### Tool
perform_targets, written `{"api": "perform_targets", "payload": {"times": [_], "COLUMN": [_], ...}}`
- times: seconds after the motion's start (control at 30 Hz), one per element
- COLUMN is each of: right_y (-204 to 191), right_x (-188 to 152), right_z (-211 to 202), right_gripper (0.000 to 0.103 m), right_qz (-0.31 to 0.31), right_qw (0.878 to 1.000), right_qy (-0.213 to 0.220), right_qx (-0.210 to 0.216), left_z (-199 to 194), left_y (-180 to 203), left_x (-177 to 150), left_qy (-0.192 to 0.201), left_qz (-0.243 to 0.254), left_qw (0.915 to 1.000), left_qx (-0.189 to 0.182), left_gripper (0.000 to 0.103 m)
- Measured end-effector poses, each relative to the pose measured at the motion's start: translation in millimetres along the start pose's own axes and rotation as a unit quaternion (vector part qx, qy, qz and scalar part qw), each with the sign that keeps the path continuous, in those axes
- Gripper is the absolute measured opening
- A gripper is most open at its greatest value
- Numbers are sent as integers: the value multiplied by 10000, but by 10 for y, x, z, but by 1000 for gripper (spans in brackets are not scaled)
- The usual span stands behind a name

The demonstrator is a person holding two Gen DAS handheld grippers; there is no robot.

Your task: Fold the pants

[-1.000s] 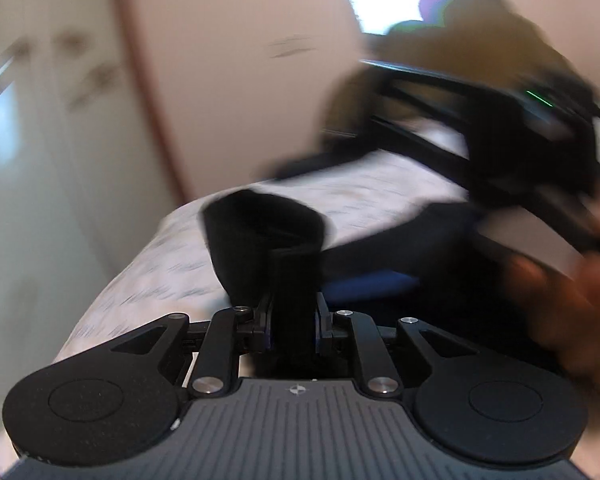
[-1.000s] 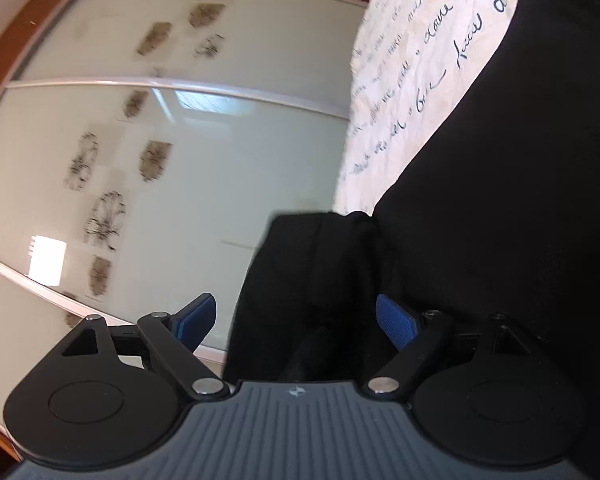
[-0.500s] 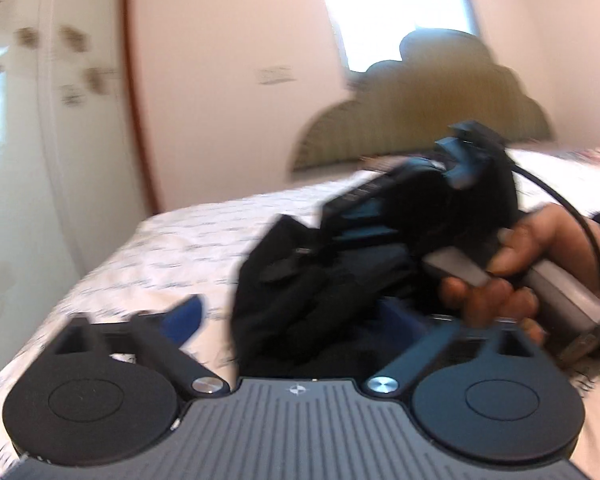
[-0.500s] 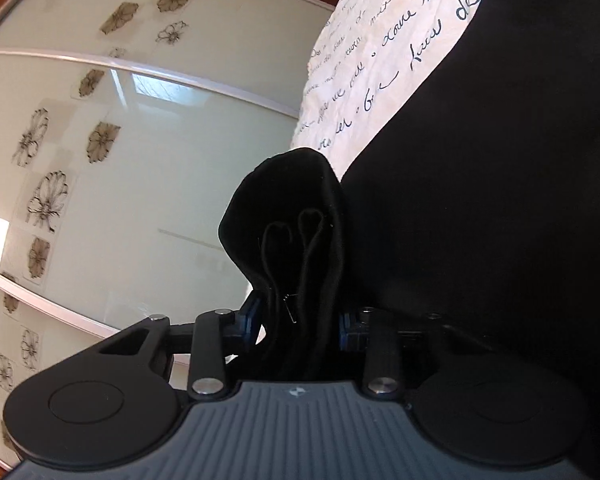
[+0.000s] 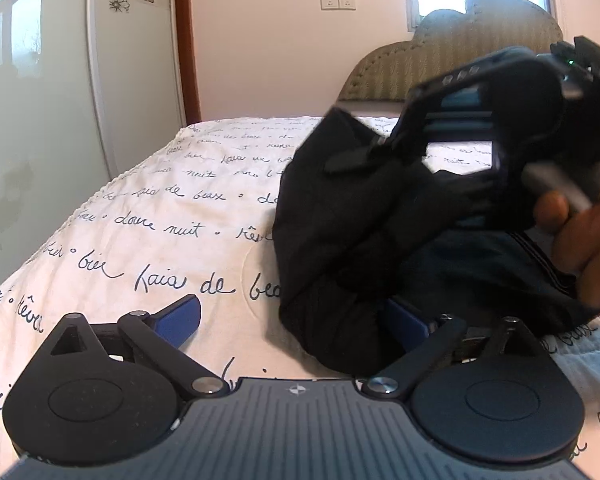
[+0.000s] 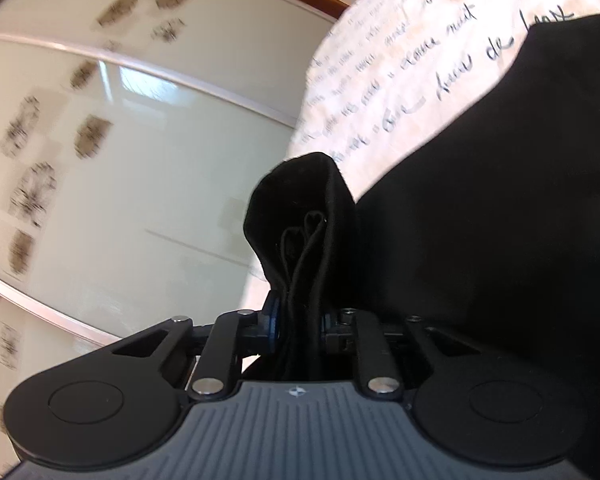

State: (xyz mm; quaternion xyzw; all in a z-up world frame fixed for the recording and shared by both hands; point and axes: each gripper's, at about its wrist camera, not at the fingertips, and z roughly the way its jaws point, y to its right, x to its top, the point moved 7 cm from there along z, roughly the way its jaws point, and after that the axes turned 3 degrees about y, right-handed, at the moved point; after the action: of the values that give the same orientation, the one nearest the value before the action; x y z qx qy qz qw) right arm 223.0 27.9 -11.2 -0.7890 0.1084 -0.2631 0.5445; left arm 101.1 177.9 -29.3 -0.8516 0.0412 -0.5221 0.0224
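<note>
the black pants [image 5: 352,216] lie bunched on the bed [image 5: 148,216], in the middle and right of the left view. the left gripper [image 5: 296,320] has its blue fingers [image 5: 180,318] wide apart, pinching nothing. the right gripper [image 6: 296,326] has just been closing, and its fingers are clamped on a fold of the pants near the bottom middle of its view. a hand [image 5: 588,240] holds it at the right edge.

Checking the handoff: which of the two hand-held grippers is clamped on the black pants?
The right hand-held gripper: its jaws, just closing, pinch bunched pants. The left hand-held gripper gapes wide, having just opened.
</note>
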Motion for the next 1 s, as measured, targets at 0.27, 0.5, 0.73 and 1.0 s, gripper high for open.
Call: {"api": "perform_targets", "payload": {"times": [0.27, 0.5, 0.73, 1.0], "right_y": [17, 518, 938, 786], "right_x": [288, 648, 448, 319], "right_z": [-902, -2271, -2514, -1716], "right_gripper": [16, 16, 25, 89], "right_qz": [235, 487, 862, 462], "right_qw": [9975, 9889, 9897, 9985], "right_qy": [386, 1380, 1143, 55], "right_qx": [543, 255, -1, -291], "left_z": [-447, -386, -297, -274], "left_y": [424, 671, 680, 719], "left_x": [-66, -136, -167, -203], "left_qy": [785, 658, 381, 304], "left_qz": [770, 1388, 1366, 1537], "left_qw": [9897, 9821, 9842, 9847], "left_qx": [-913, -1087, -1064, -766], "left_gripper": [100, 100, 100, 101]}}
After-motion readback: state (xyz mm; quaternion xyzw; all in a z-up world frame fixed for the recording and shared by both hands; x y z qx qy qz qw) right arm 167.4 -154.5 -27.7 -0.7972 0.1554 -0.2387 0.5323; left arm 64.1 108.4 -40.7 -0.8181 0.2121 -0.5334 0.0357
